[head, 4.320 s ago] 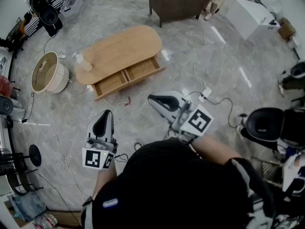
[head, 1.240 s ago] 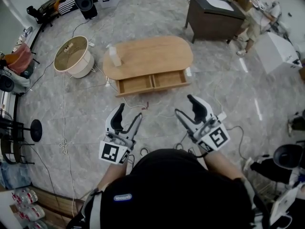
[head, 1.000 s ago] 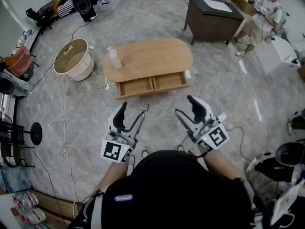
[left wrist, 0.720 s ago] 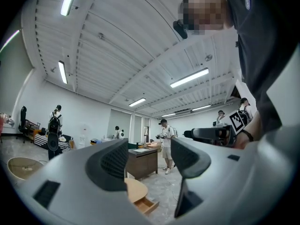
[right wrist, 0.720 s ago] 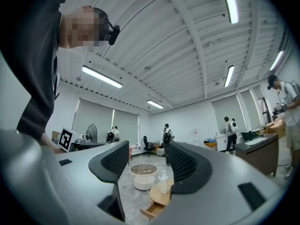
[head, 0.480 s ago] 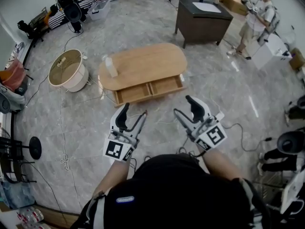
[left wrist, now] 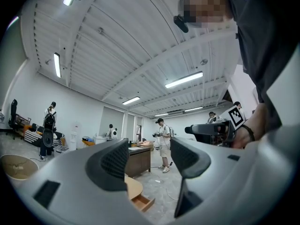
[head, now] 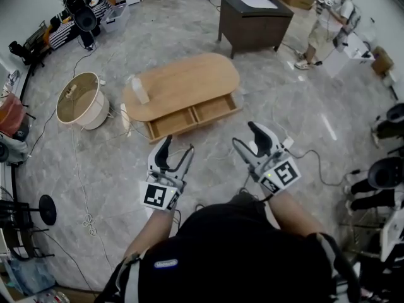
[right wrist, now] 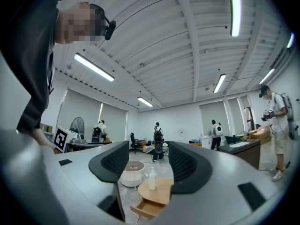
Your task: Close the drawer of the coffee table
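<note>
a: where does the drawer stand?
b: the long, light wooden drawer is pulled out of the front of the oval, light wooden coffee table. it is on the side that faces the person holding the tools, and its two compartments lie side by side.

a: and the two grippers?
b: the grey left gripper and the grey right gripper hang over the grey marble floor, well apart from the table and from each other. each has its black-padded jaws spread wide and grips nothing.

a: what shows through the jaws?
b: in the left gripper view, the gap frames the table's rounded end and a corner of the pulled-out drawer. the dark brown square desk stands behind them. in the right gripper view, the gap frames a pale pump bottle upright on the tabletop, with the drawer below it.

a: anything else nearby?
b: a round cream drum sits on the floor just beside the table's left end, the end where the bottle stands. a bystander in light clothes stands beyond the desk, at the far right of the head view.
</note>
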`<state>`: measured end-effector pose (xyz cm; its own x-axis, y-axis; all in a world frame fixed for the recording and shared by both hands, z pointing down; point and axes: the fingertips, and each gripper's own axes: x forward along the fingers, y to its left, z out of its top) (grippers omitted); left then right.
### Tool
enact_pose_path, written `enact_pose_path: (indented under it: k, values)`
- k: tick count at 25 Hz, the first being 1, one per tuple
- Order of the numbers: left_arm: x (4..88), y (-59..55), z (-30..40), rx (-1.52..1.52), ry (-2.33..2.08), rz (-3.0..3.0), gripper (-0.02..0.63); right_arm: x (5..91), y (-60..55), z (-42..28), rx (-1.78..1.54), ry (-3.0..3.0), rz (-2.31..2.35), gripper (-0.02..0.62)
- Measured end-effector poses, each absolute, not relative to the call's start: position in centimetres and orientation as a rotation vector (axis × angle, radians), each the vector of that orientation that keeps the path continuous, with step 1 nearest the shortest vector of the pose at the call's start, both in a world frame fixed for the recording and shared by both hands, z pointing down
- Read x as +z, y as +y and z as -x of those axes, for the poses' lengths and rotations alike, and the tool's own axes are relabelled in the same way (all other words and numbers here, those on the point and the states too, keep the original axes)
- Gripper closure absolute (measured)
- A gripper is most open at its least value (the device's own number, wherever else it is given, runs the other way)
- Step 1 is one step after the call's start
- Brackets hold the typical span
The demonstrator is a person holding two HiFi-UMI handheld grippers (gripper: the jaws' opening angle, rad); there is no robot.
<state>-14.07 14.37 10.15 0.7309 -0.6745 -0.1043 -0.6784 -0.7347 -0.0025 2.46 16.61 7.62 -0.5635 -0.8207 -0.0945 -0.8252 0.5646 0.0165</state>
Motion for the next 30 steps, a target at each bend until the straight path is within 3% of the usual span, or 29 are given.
enact_pose_path:
  k: [16, 30]
  values:
    - [10.9, 12.2, 12.3, 0.177, 1.164, 2.813, 0.345, 10.0, 14.6, -5.3, 0.052, 2.696, 1.452, 0.356]
    - [14.3, 2.6, 2.9, 0.098, 1.201, 2.815, 0.345, 13.3, 5.2, -13.6, -0.040, 2.687, 1.411, 0.357]
